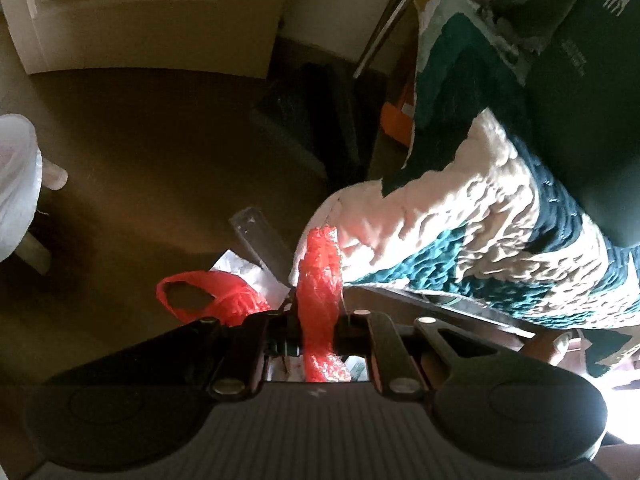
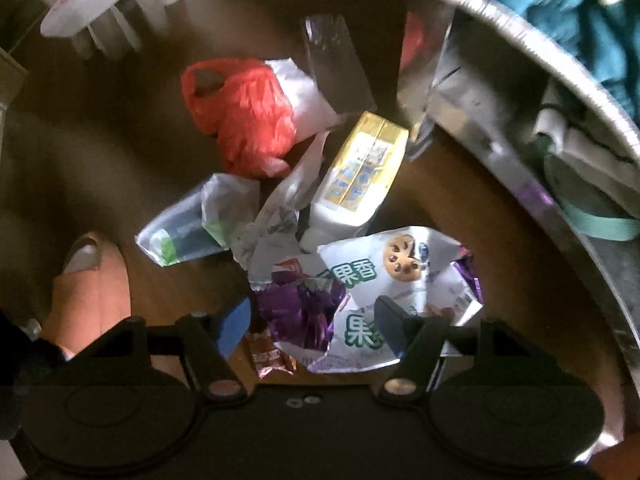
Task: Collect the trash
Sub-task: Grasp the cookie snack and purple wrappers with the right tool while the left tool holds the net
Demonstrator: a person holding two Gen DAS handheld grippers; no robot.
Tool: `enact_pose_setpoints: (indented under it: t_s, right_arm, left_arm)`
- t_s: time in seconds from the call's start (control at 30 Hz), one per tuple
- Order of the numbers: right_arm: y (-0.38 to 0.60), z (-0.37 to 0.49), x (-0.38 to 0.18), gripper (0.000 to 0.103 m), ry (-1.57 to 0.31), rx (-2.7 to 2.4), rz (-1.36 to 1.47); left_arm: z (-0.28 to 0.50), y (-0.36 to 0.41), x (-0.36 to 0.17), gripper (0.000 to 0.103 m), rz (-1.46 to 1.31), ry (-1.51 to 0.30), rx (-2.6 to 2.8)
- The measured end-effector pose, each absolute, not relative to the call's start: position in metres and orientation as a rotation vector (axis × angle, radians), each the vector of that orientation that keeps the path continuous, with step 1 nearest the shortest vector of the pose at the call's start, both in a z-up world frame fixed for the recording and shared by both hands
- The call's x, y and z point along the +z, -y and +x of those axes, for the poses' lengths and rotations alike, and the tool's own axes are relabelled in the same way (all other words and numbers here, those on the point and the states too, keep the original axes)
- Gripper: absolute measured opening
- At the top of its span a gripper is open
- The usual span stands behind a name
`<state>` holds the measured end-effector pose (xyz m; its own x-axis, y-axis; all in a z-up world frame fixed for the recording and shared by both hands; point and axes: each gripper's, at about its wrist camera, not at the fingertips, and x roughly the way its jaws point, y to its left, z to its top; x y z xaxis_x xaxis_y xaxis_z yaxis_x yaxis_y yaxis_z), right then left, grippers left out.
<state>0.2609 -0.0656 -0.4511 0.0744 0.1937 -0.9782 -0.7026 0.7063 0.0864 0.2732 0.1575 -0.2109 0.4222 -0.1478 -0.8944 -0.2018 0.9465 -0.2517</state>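
My left gripper point(image 1: 318, 320) is shut on a handle of a red plastic bag point(image 1: 320, 280); the bag's other handle loop point(image 1: 200, 292) hangs to its left above the brown floor. In the right wrist view the red bag point(image 2: 244, 120) lies on the floor among trash: a yellow carton point(image 2: 360, 168), a green-and-white wrapper point(image 2: 192, 220), a clear wrapper point(image 2: 340, 68), a purple foil wrapper point(image 2: 300, 304) and a white cookie wrapper point(image 2: 400, 280). My right gripper point(image 2: 312, 320) is open, its blue pads either side of the purple and cookie wrappers.
A teal-and-white quilt point(image 1: 460, 220) hangs over the bed edge on the right. A metal bed rail point(image 2: 540, 200) curves along the right. A white stool point(image 2: 96, 4) stands at the far left. A foot in a pink slipper point(image 2: 88, 280) is at the left.
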Motion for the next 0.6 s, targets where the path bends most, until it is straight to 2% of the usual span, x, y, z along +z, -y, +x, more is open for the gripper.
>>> enact_pose_setpoints:
  t_s: [0.03,0.07,0.2,0.4,0.6]
  right_arm:
    - [0.065,0.262,-0.455,0.056,-1.347,0.716,-0.473]
    - [0.063,0.262,-0.458,0.045,-1.352,0.718,-0.476]
    - [0.063,0.262,-0.459,0.033,-1.342,0.737,-0.469]
    - [0.061,0.256,-0.431,0.028,-1.275,0.753,-0.477]
    - [0.07,0.248,-0.361,0.028,-1.231,0.713,-0.388]
  left_arm:
    - [0.274,-0.158,-0.213,0.011,-0.346,-1.146,0.035]
    - [0.274,-0.158,-0.214,0.011,-0.347,-1.151,0.035]
    - [0.274,-0.157,-0.215,0.011,-0.336,-1.148,0.036]
    - [0.272,-0.157,-0.209,0.011,-0.315,-1.127,0.039]
    - [0.265,-0.157,-0.196,0.011,-0.295,-1.083,0.045]
